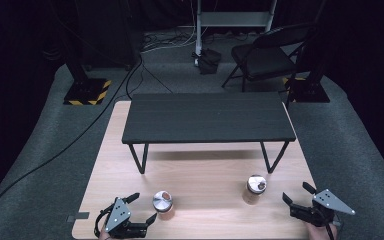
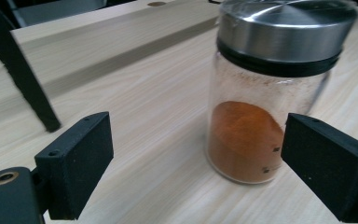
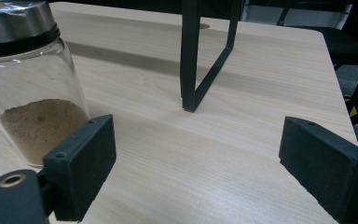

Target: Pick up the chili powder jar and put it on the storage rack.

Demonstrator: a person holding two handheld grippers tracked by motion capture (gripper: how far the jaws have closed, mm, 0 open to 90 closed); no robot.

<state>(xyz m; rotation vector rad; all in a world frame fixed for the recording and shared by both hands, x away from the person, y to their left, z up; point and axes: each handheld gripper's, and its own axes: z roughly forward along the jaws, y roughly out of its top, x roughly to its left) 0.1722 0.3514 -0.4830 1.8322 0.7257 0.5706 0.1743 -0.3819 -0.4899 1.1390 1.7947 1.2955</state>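
The left gripper (image 1: 142, 209) is held with jaws apart just beside the jar of orange spice (image 1: 163, 205) on the wooden table (image 1: 205, 175); the right gripper (image 1: 296, 192) is likewise spread, near the jar of tan powder (image 1: 254, 189)

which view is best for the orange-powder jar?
Left gripper view: the orange-powder jar is close, with steel lid and powder level clear, between the open jaws. The high view shows it small, beside the left gripper.
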